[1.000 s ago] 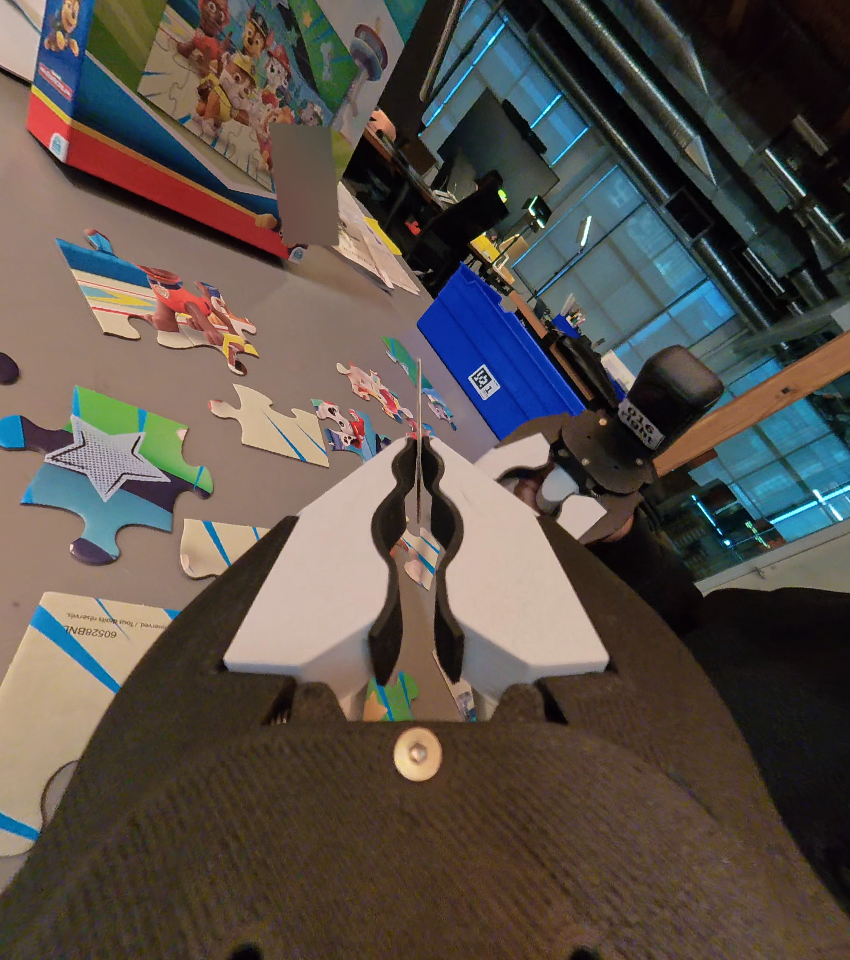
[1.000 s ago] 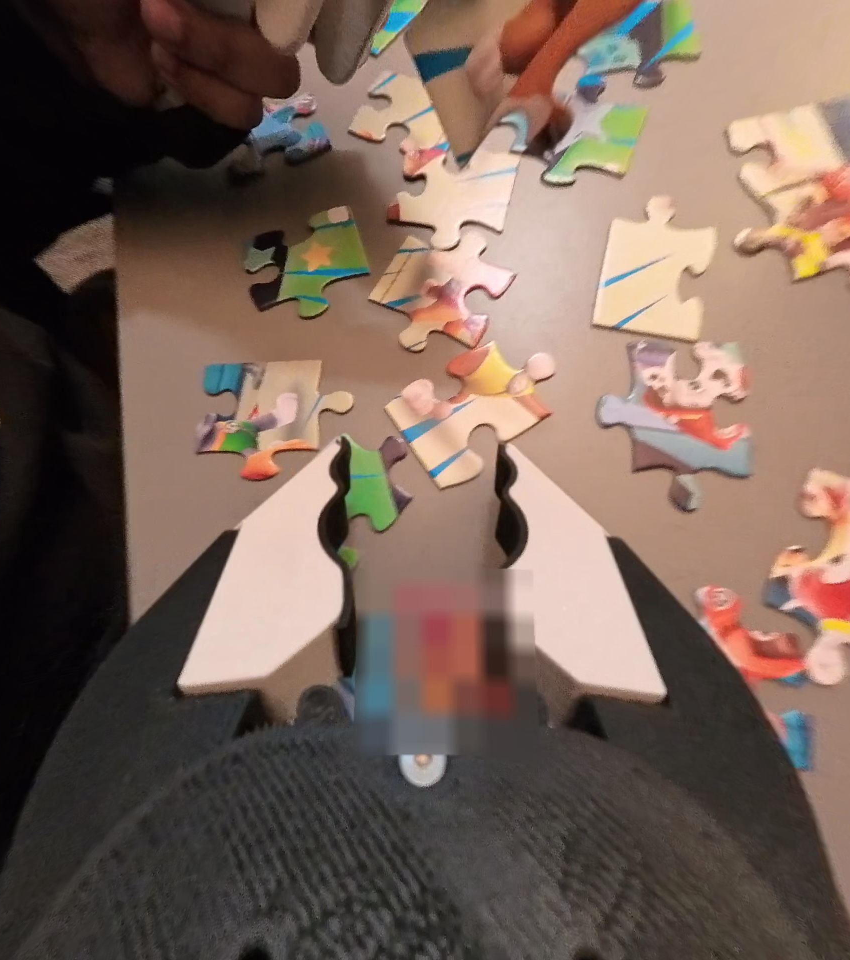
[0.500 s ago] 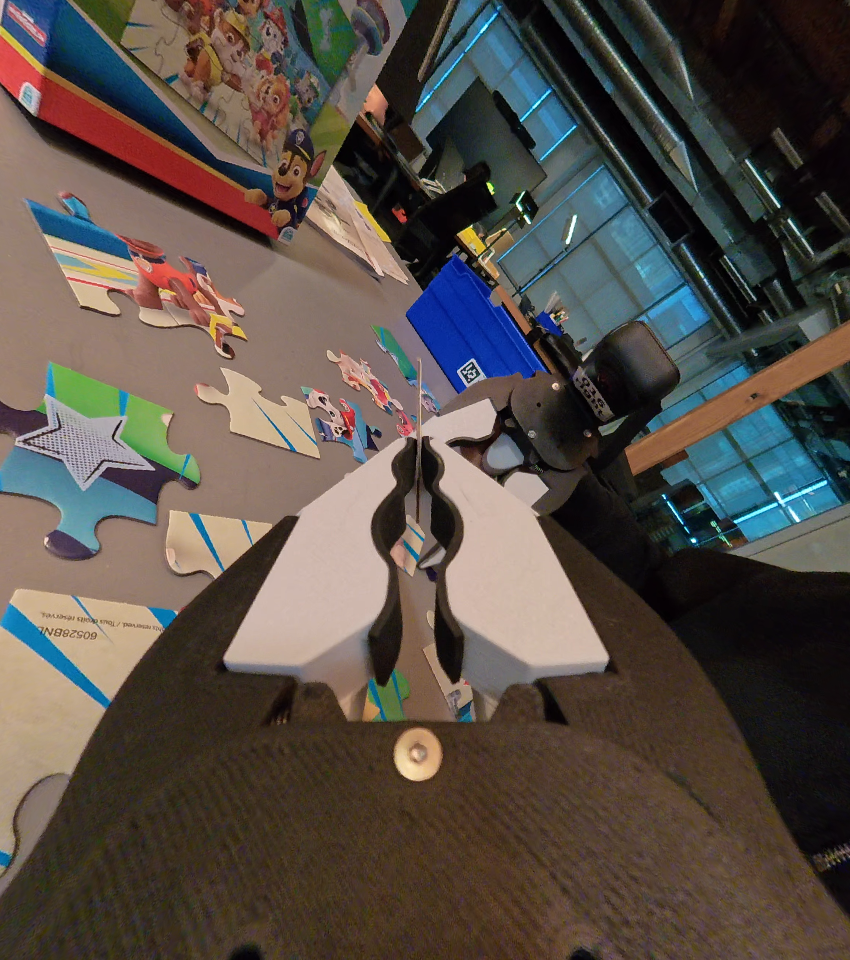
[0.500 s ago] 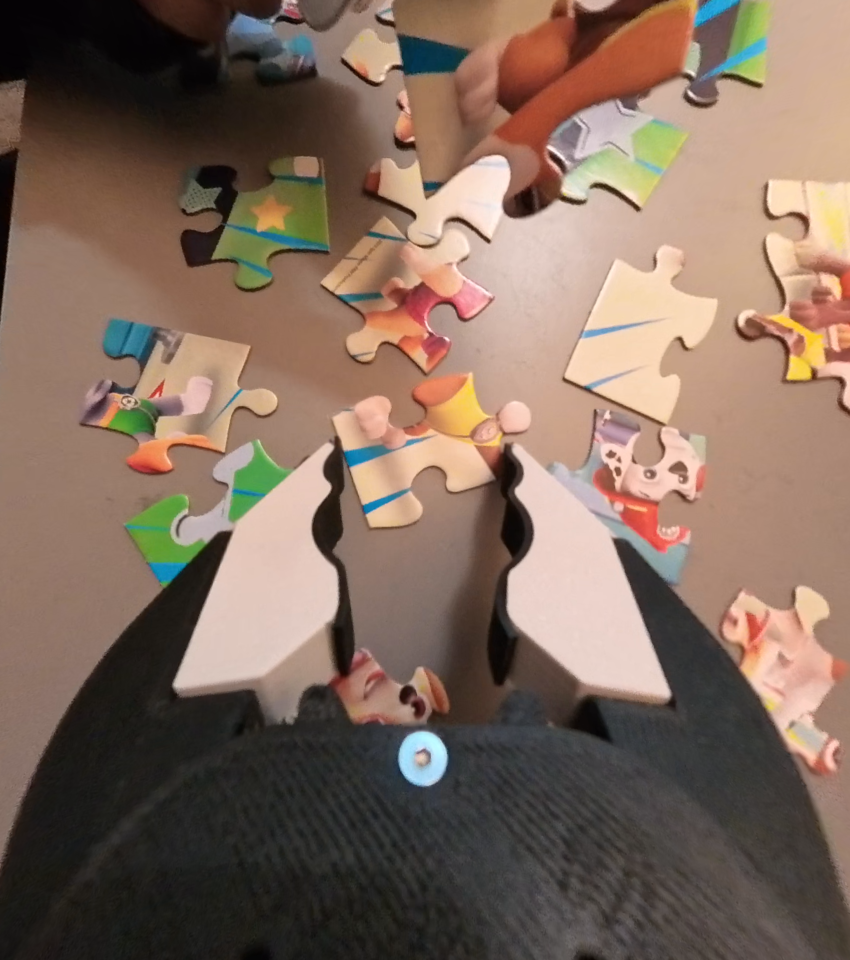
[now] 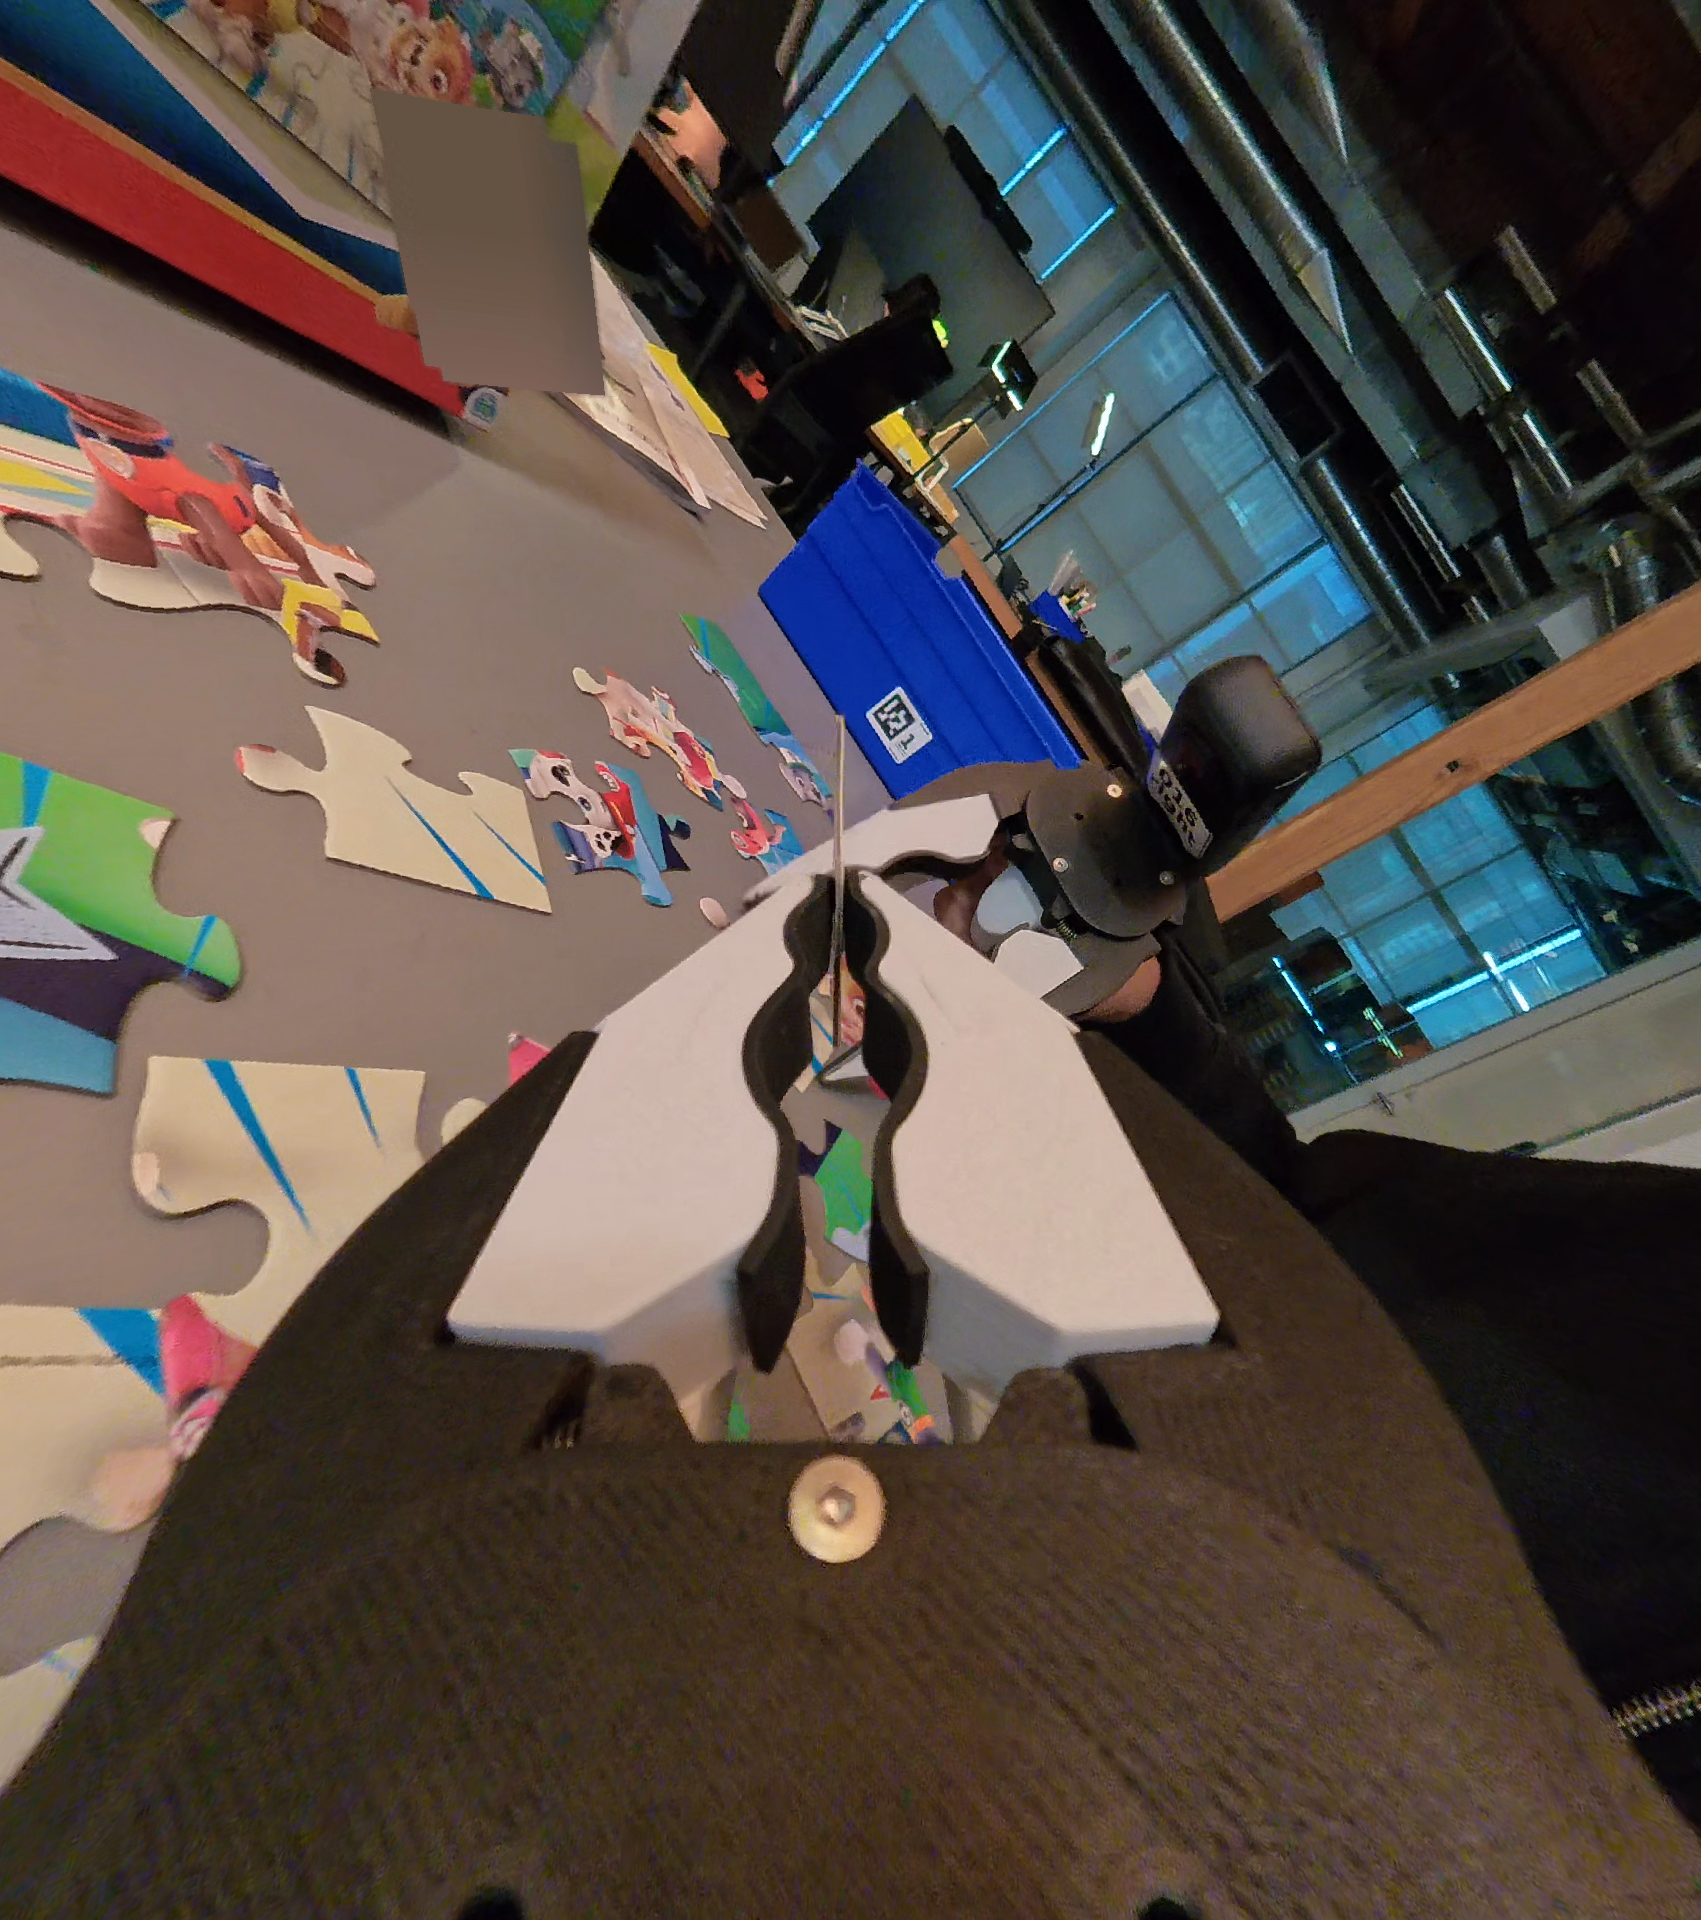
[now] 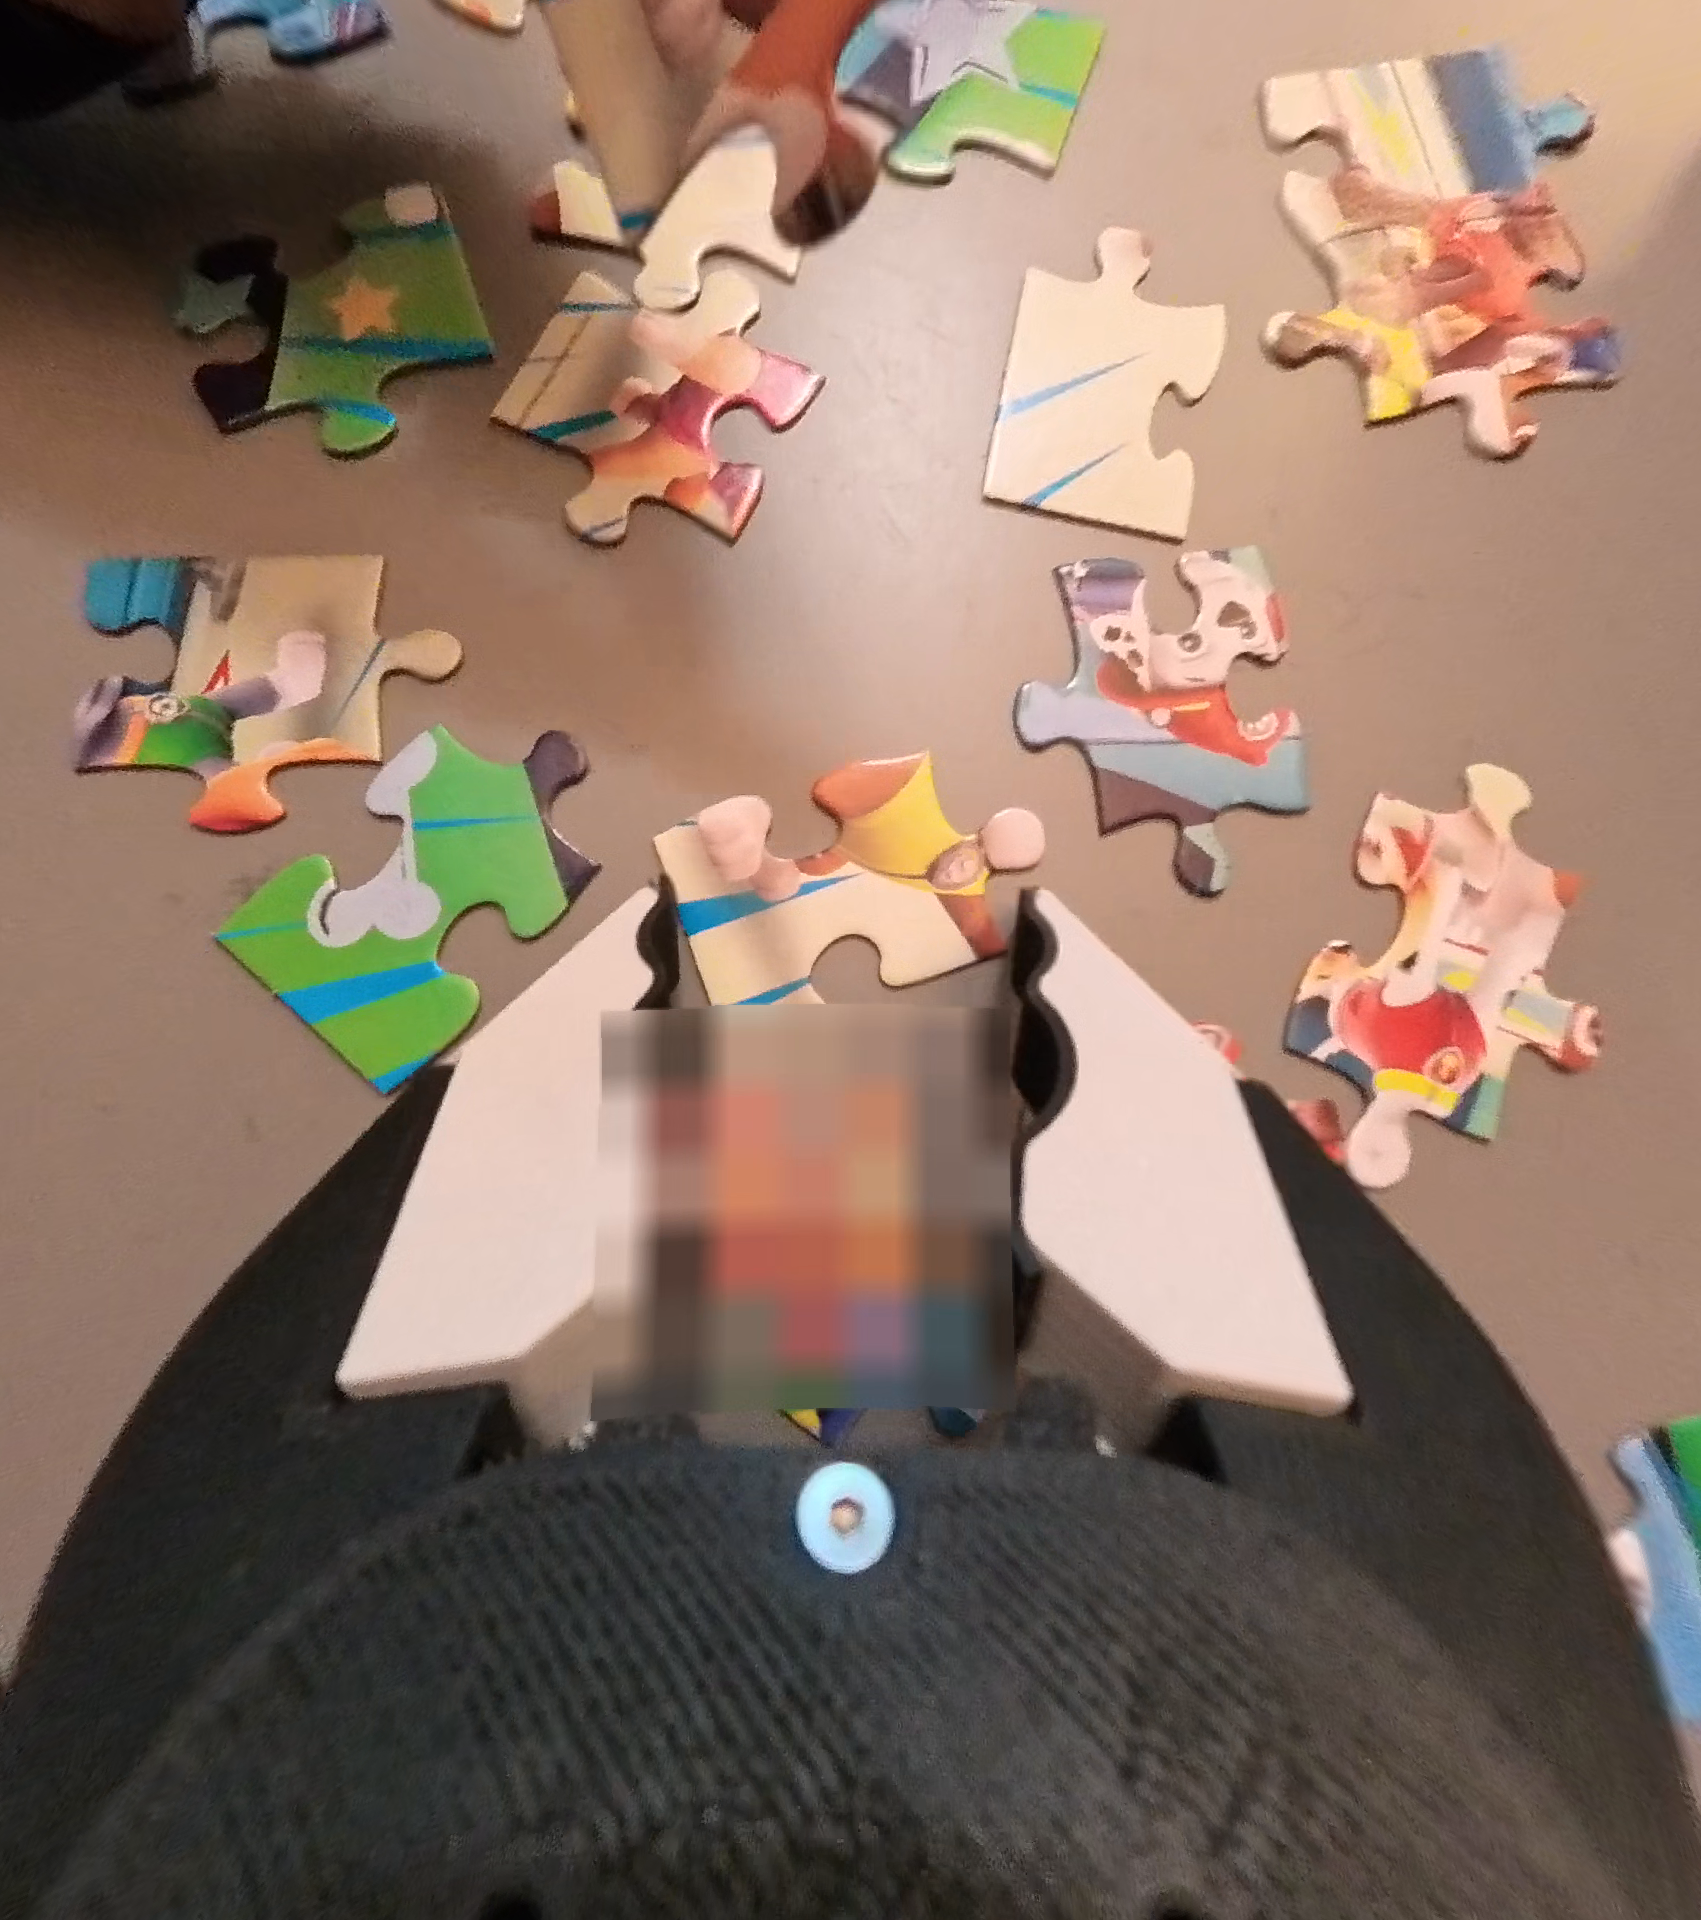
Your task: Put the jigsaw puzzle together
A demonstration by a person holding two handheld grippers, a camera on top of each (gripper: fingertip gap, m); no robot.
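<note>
The left claw (image 5: 838, 883) is pressed together on a thin puzzle piece (image 5: 839, 790) that stands on its edge, held up over the grey table (image 5: 472, 582). The right claw (image 6: 838, 914) is spread wide, low over the table. A yellow and cream piece (image 6: 825, 894) lies flat between its fingertips. Just left of that piece is a green piece (image 6: 410, 894). Farther off from it lies a plain cream piece (image 6: 1095, 395). A blue bin (image 5: 908, 644) stands beyond the table.

My left tongs (image 5: 838, 894) pinch a thin puzzle piece (image 5: 838, 800) edge-on, upright, both pads pressed on it. My right tongs (image 6: 841, 914) stand wide apart over a flat cream piece (image 6: 825, 904) with blue stripes and a yellow patch, lying on the grey table (image 6: 825, 644) among scattered pieces.
</note>
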